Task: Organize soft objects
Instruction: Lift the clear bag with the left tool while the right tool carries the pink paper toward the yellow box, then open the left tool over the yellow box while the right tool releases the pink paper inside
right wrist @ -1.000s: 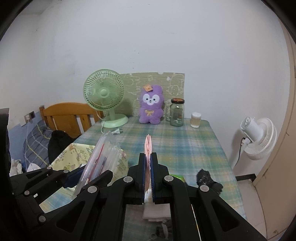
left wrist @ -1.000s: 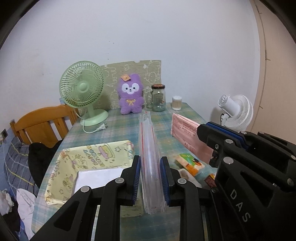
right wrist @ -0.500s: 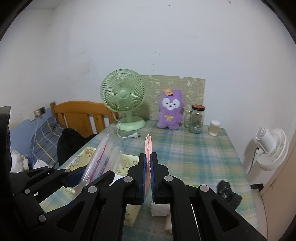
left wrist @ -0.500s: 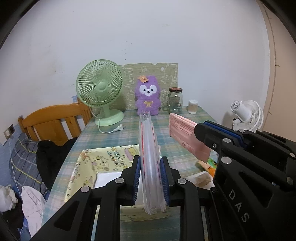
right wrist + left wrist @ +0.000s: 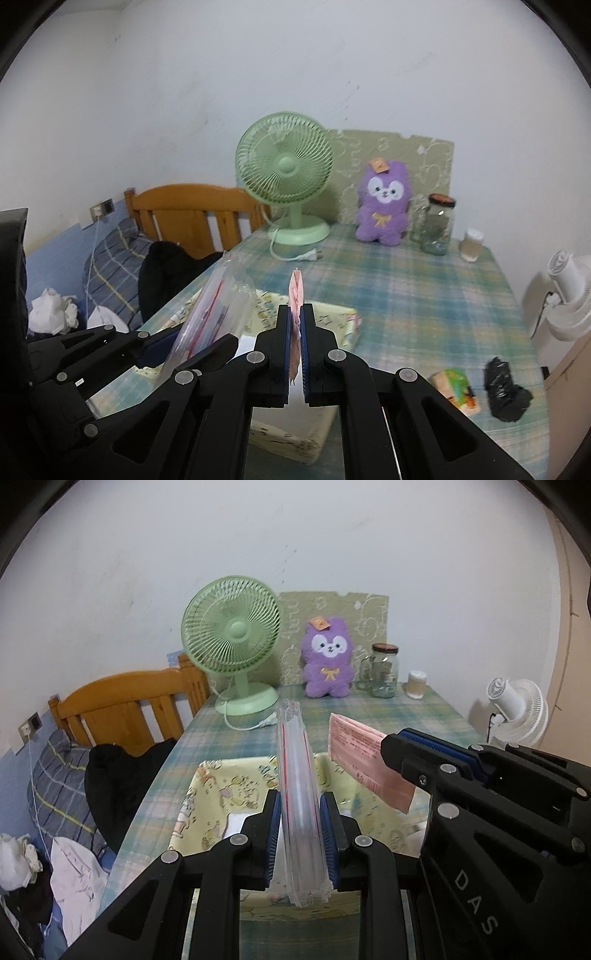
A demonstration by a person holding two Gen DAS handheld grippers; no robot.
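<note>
While both grippers hang over the yellow tray (image 5: 221, 786), each has a flat, limp item pinched edge-on. Left gripper (image 5: 300, 834) is clamped on a stack of clear zip bags (image 5: 297, 775) with a red seal line; the stack stands upright between the pads and juts forward over the tray. Right gripper (image 5: 294, 350) is closed tight on a thin pink packet (image 5: 296, 291), seen from the left view as a pink printed sleeve held above the tray's right side. The tray sits at the near end of the plaid table (image 5: 406, 288), with something white lying in it.

I judge this to be the carry step: both items are over the tray but not yet set down. Next, each should be lowered until its bottom edge meets the tray floor, then tipped flat before the jaws let go, since such floppy things would otherwise topple or slide. A green packet (image 5: 458, 391) and a black bundle (image 5: 506, 391) lie on the table to the right, likely still to be gathered.
</note>
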